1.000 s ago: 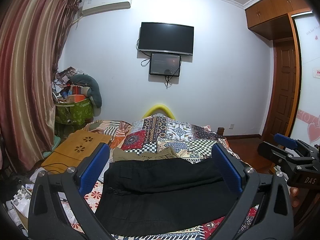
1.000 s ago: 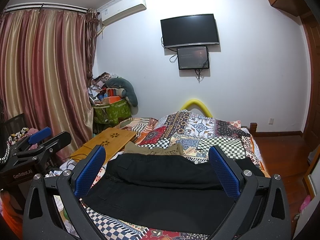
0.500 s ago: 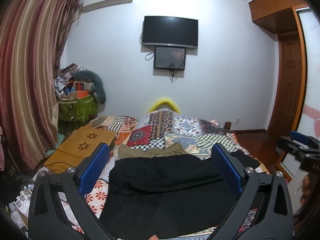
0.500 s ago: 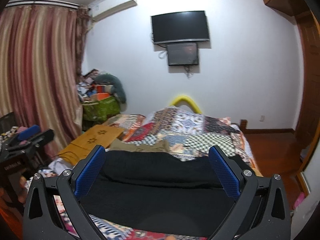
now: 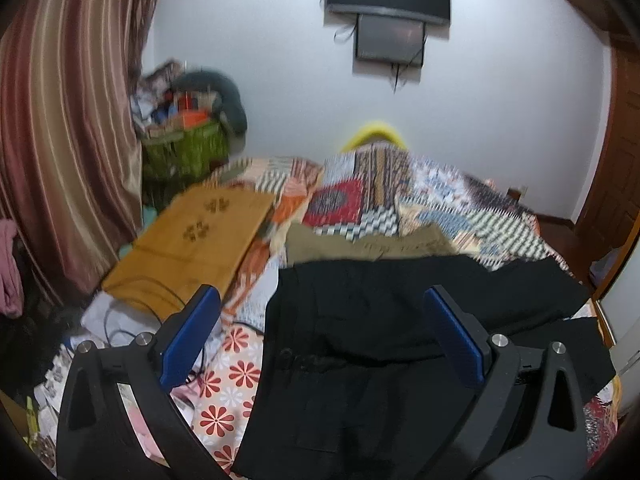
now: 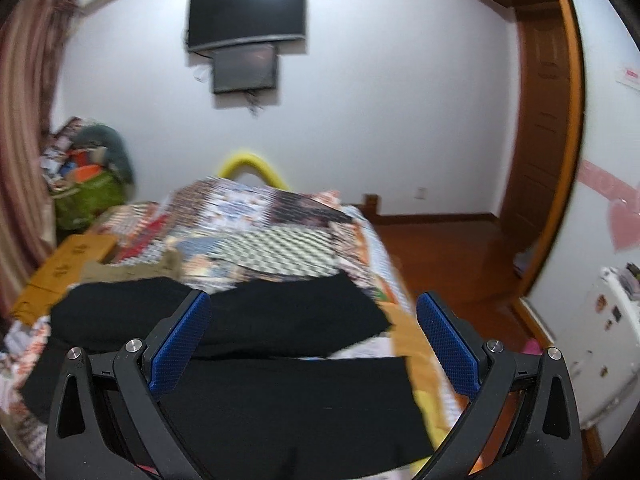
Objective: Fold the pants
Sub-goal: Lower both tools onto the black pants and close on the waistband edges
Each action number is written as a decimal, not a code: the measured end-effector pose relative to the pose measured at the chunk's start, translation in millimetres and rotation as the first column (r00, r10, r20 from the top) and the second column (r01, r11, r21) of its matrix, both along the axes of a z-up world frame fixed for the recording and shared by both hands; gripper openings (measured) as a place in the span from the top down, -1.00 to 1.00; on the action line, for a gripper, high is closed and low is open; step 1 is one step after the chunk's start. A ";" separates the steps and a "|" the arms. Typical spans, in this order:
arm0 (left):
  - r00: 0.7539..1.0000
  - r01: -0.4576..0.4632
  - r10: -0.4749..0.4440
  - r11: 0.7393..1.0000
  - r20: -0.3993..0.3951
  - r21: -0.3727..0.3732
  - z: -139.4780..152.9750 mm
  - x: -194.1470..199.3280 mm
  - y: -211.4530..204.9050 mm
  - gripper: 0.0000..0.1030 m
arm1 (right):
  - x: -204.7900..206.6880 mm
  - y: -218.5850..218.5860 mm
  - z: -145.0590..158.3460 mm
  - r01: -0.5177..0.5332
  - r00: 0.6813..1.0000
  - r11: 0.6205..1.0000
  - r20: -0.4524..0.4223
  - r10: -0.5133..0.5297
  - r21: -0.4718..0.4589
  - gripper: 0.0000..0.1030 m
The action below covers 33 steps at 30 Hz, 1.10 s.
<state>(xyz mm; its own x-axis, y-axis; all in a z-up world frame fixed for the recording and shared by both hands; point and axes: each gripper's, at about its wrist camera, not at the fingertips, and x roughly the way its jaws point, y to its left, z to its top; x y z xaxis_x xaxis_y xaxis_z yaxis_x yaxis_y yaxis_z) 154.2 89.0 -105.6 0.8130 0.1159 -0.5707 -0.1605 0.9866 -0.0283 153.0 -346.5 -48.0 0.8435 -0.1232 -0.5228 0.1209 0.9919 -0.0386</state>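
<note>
- Black pants (image 5: 380, 340) spread flat on the patchwork bed (image 5: 460, 208), long way running left to right.
- Left gripper (image 5: 324, 336) wide open, holding nothing, over the left end.
- Right gripper (image 6: 314, 340) wide open too, empty, over the right leg ends (image 6: 360, 320).
- Both just above the near edge.

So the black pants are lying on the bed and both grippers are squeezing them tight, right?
Not quite. The black pants do lie on the bed, but neither gripper is squeezing them. The left gripper and the right gripper are both wide open above the cloth, as each wrist view shows.
</note>
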 end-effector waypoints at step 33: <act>0.899 -0.059 -0.008 0.988 -0.439 -0.139 -159.9 224.9 75.4 -0.48 | 147.7 -84.8 -145.7 0.106 0.922 0.991 -0.382 -0.070 0.076 -0.19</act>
